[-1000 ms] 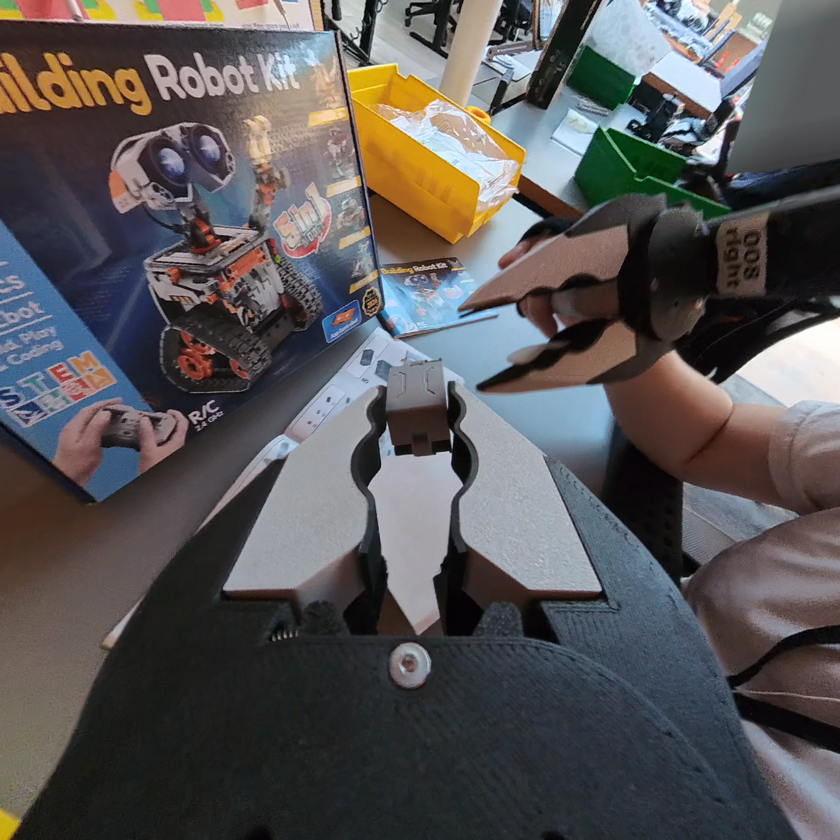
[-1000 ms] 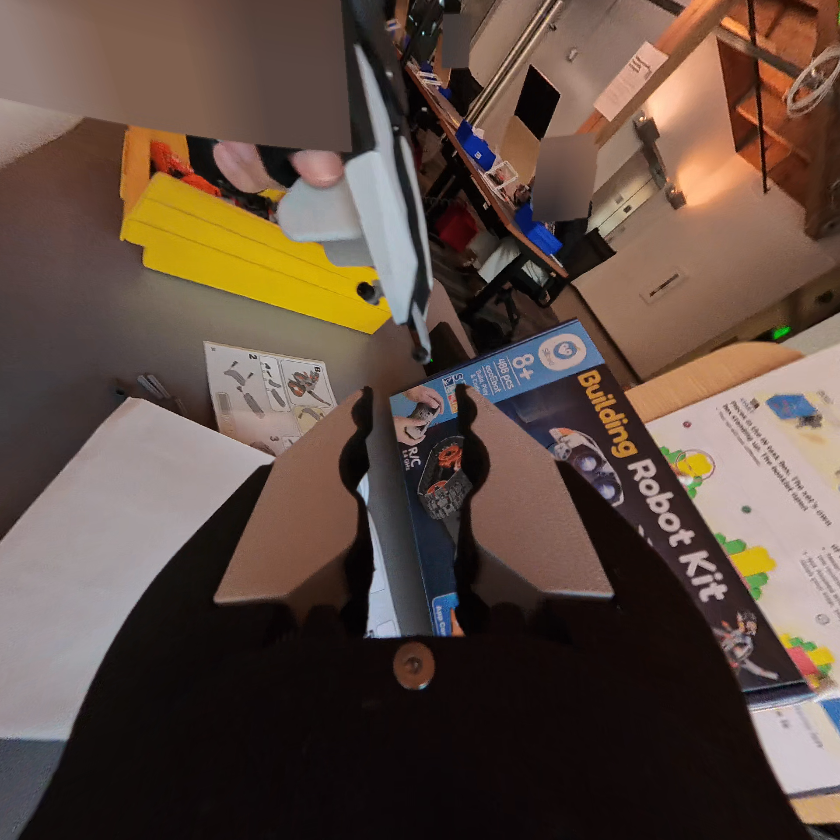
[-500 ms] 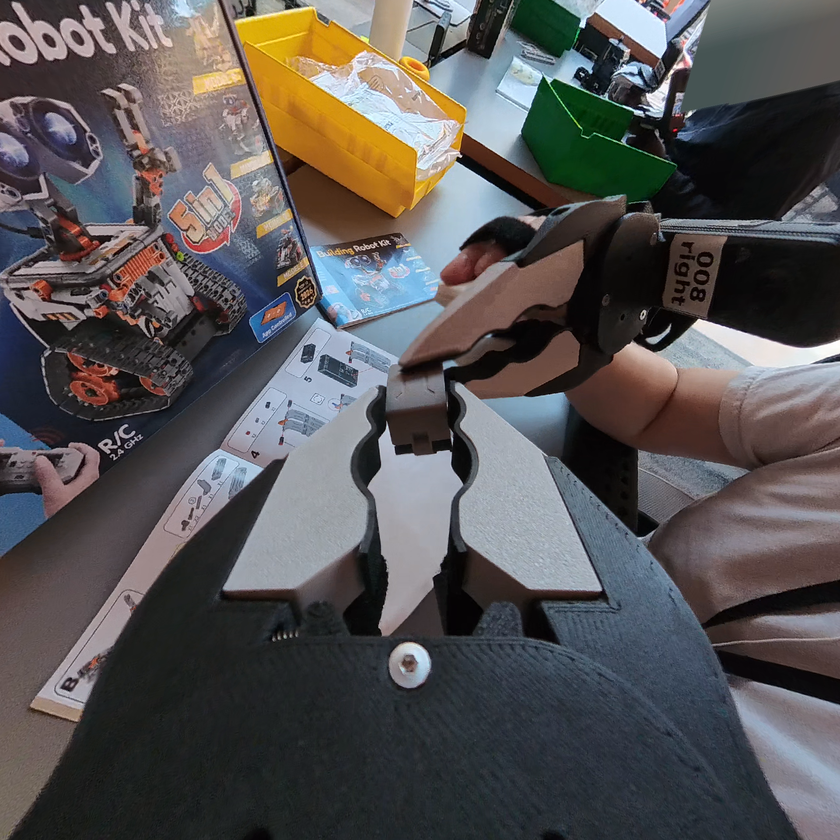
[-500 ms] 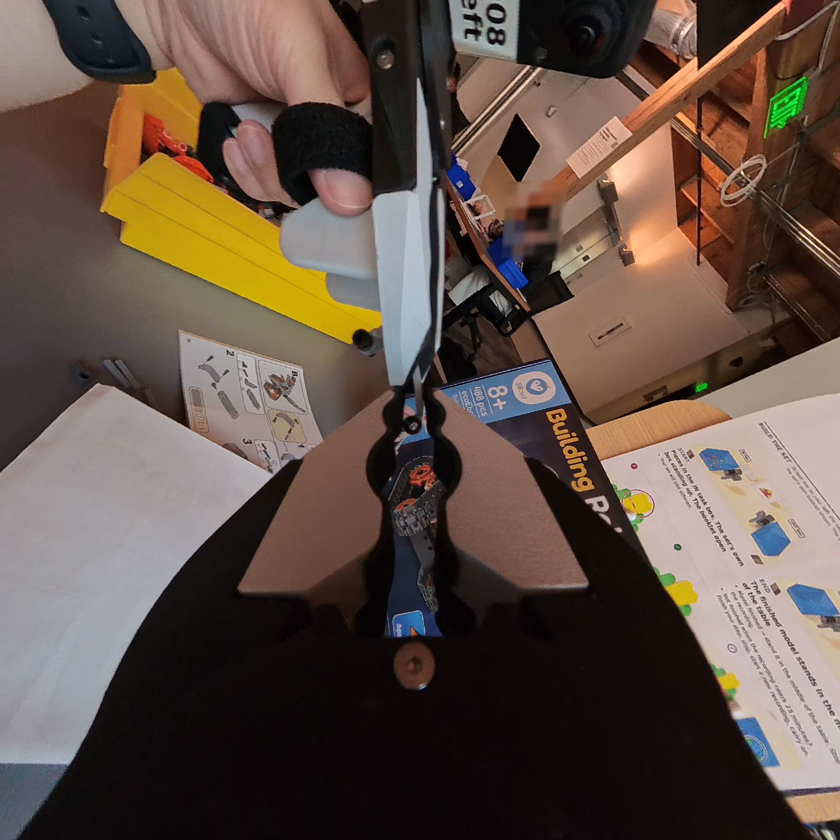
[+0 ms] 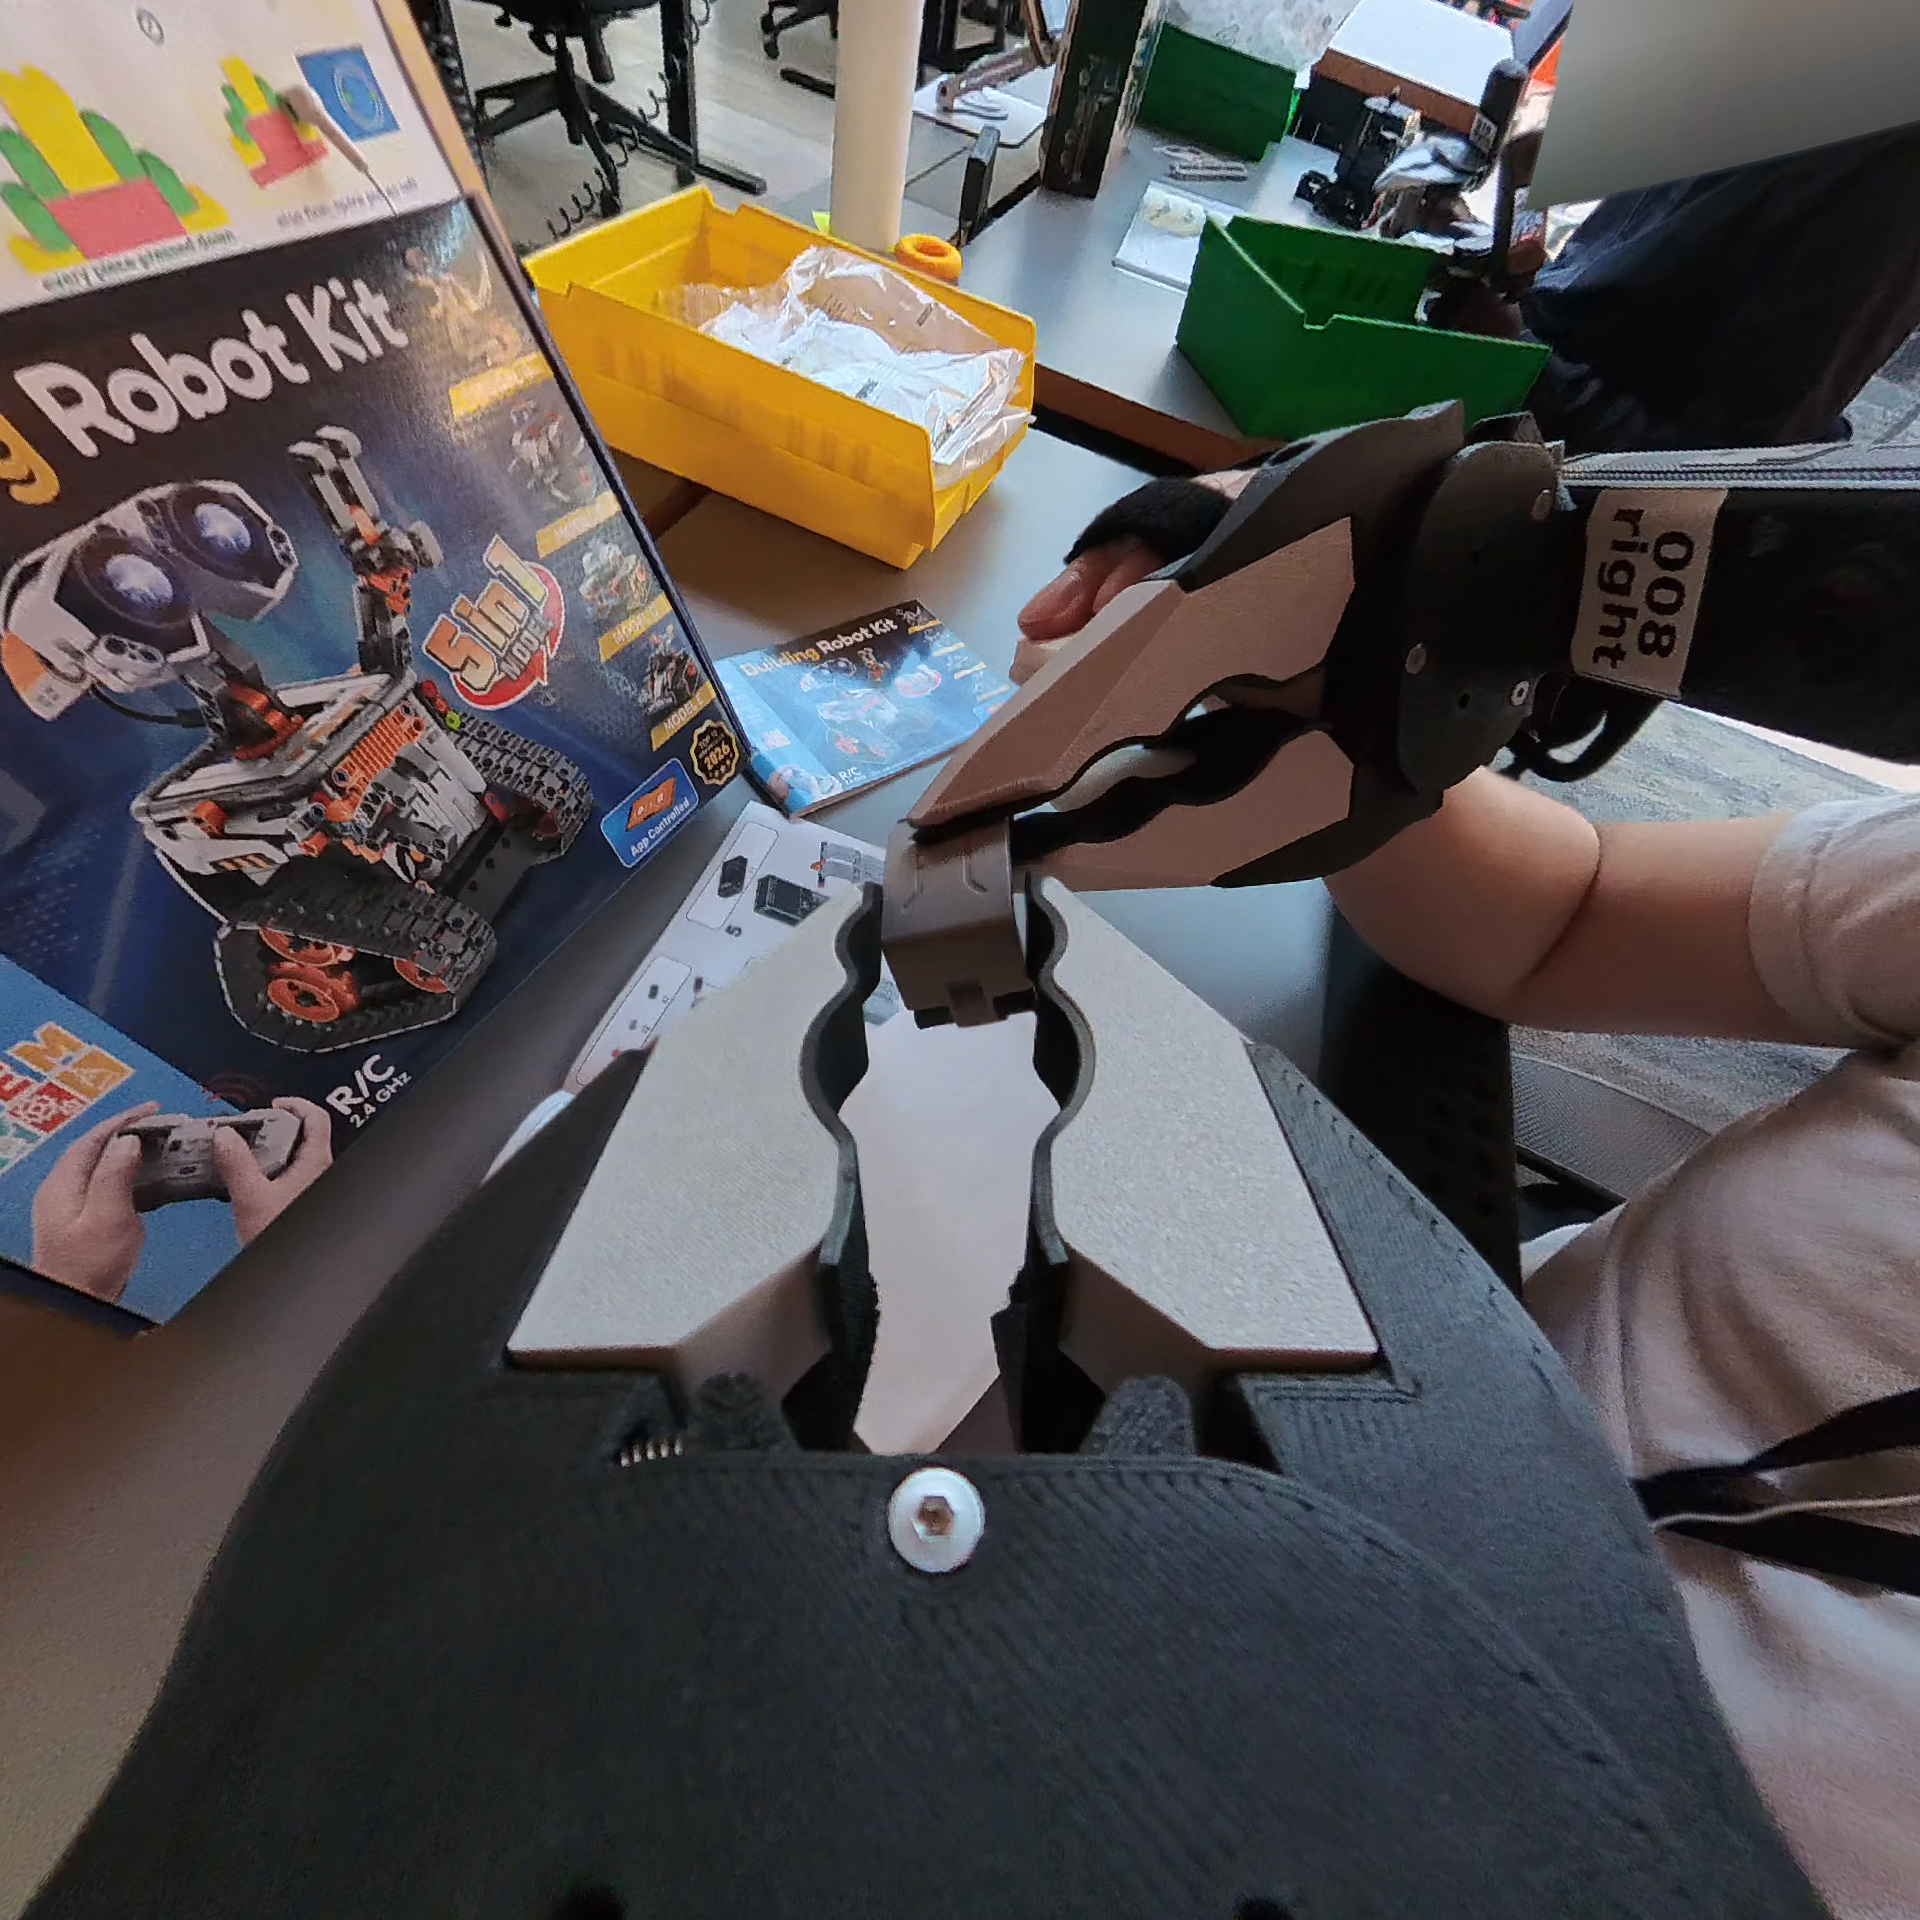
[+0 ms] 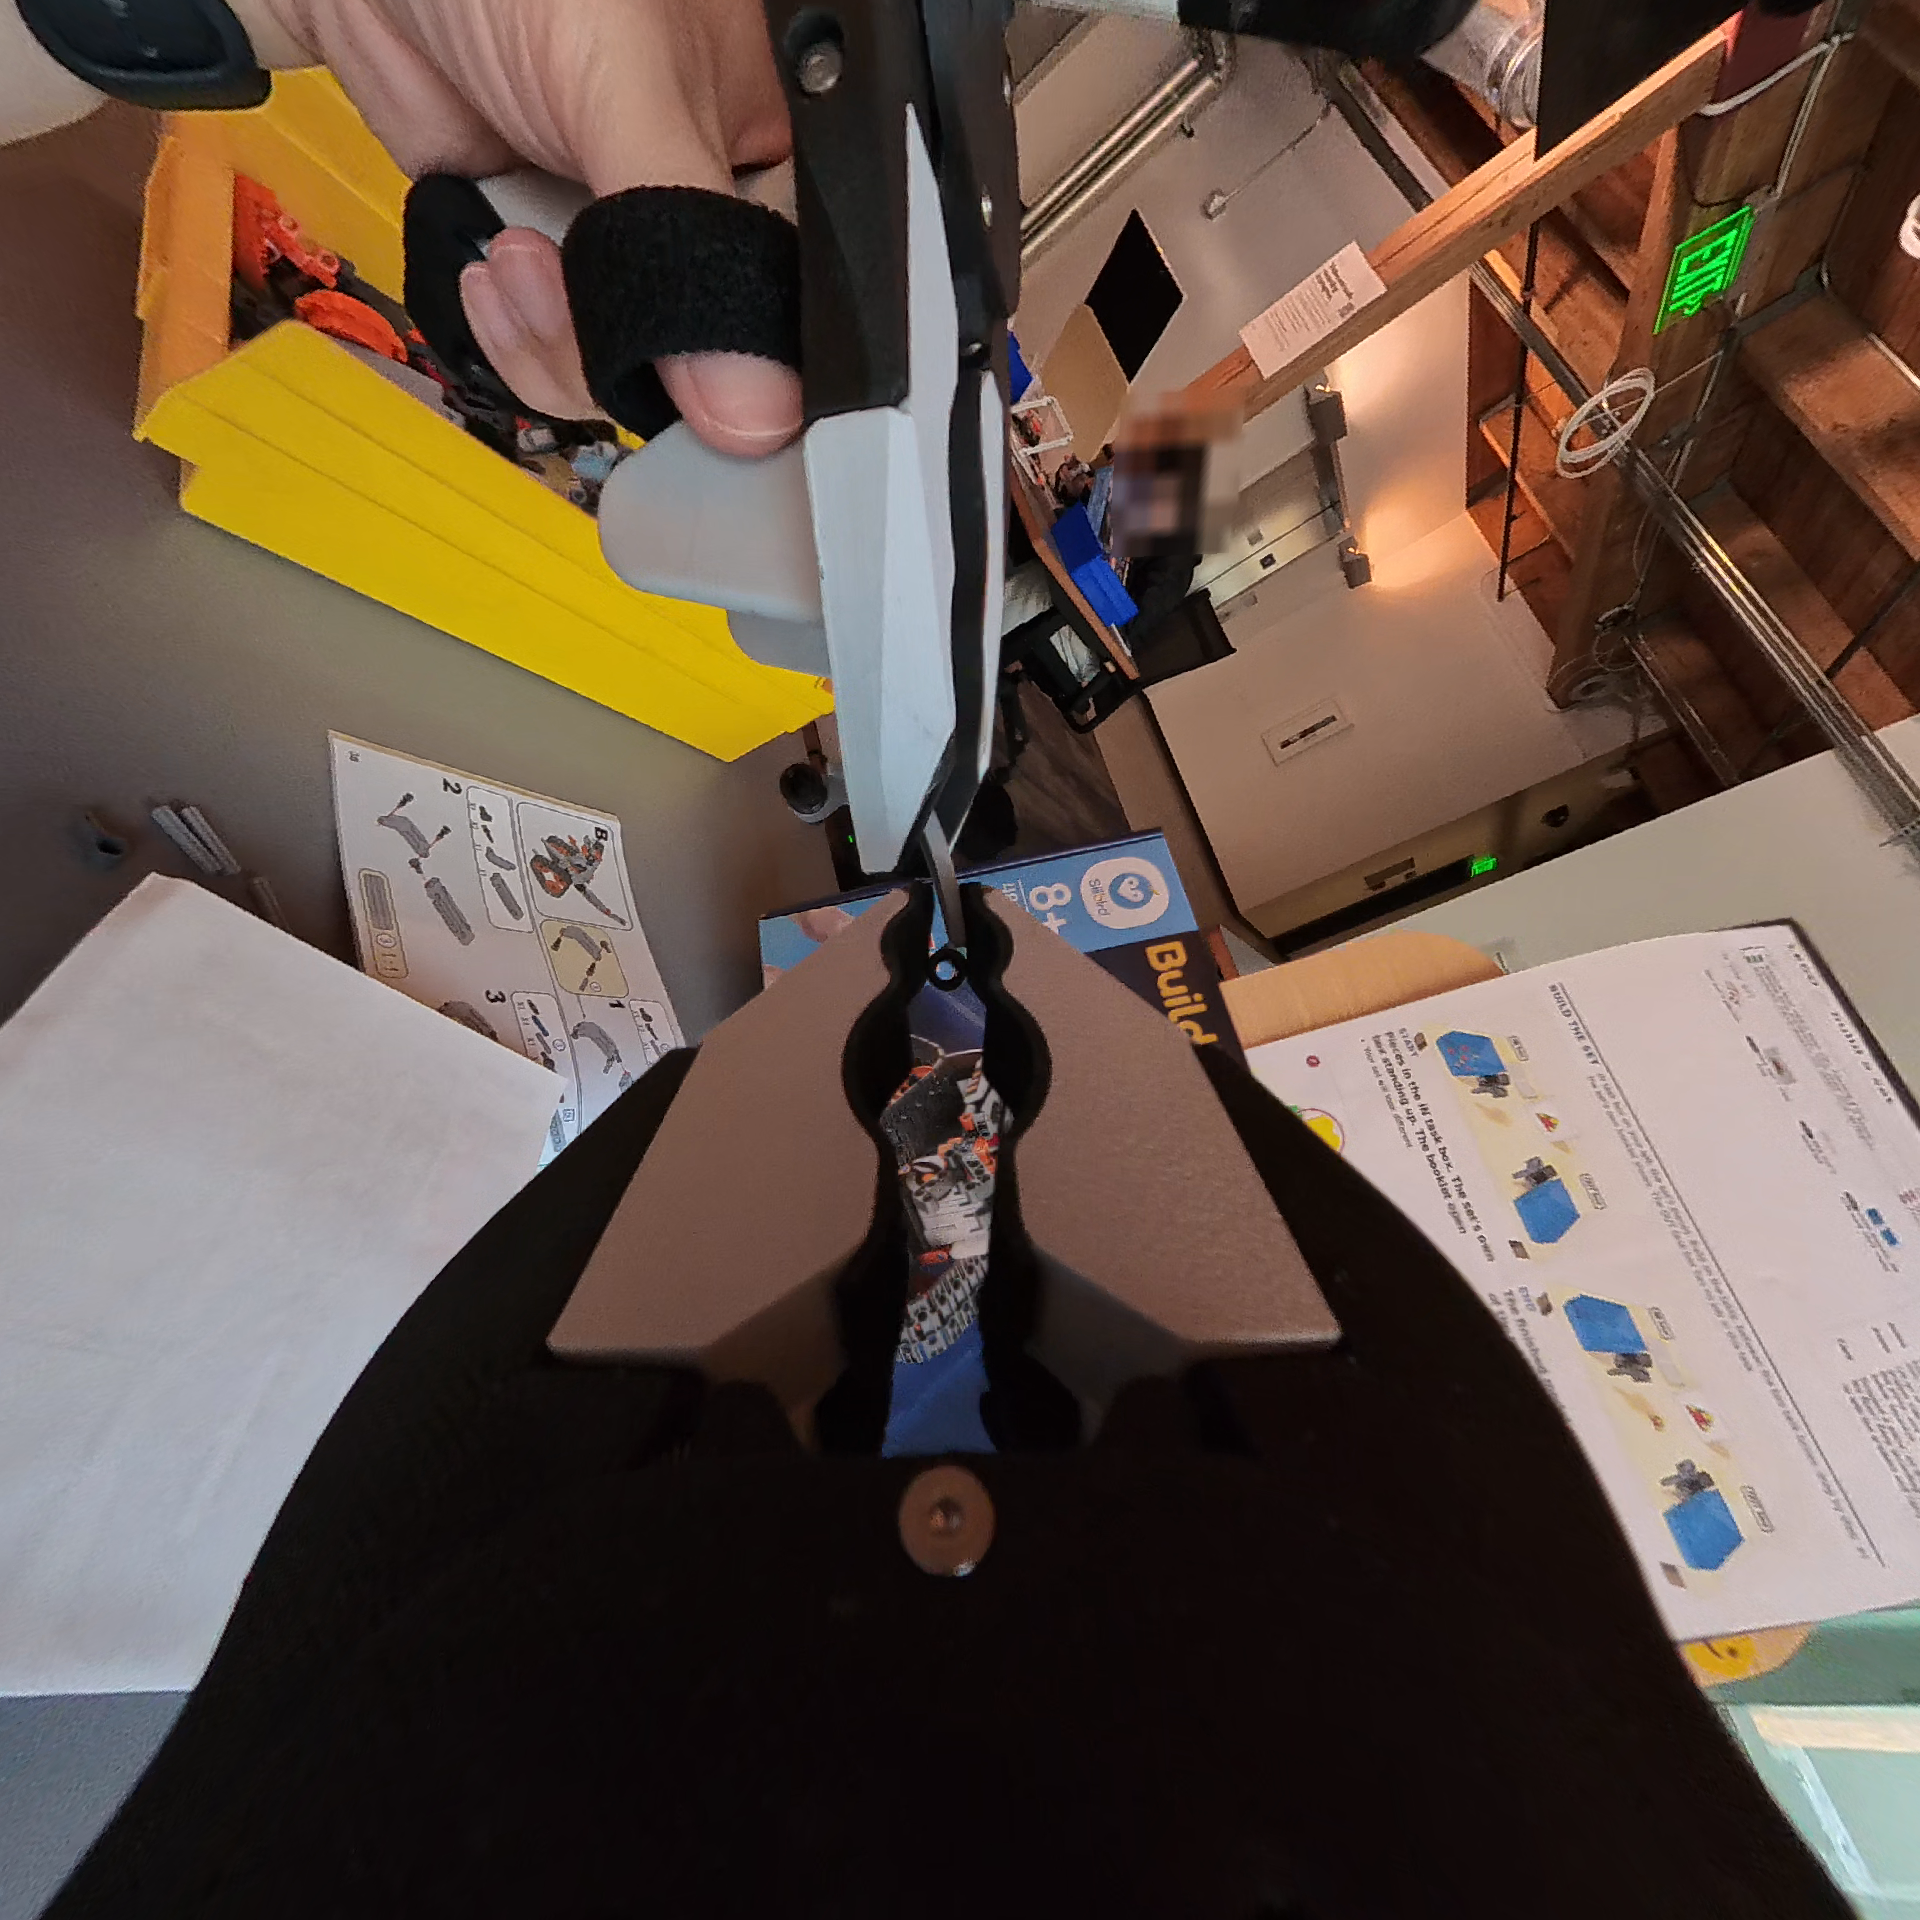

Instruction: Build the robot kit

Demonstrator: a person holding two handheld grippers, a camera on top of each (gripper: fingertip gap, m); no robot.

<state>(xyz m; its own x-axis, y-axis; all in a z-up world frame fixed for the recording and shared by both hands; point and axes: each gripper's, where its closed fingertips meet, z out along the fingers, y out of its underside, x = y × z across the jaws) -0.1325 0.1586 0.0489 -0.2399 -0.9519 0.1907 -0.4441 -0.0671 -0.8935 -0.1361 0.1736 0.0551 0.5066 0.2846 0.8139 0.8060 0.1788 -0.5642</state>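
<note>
My left gripper (image 5: 951, 902) is shut on a small grey plastic building piece (image 5: 945, 951) and holds it upright above the table. My right gripper (image 5: 927, 823) comes in from the right, and its tips are closed on the top edge of the same piece. In the right wrist view my right gripper (image 6: 943, 920) pinches the piece (image 6: 940, 883), which shows edge-on as a thin dark strip. The left gripper (image 6: 914, 847) hangs down from above onto it, and a hand with black finger straps holds that gripper.
A large robot kit box (image 5: 312, 675) stands at the left. A yellow bin (image 5: 748, 436) with plastic bags and a green bin (image 5: 1351, 364) lie beyond. A booklet (image 5: 862, 696) and an instruction sheet (image 5: 748, 904) lie under the grippers. A yellow parts bin (image 6: 416, 540) and white paper (image 6: 208, 1247) are also on the table. Both grippers' tips are close together, under 4 cm apart.
The right gripper was open and apart a second ago. It moved in to the grey piece and closed on its top edge. The left gripper kept its hold.
</note>
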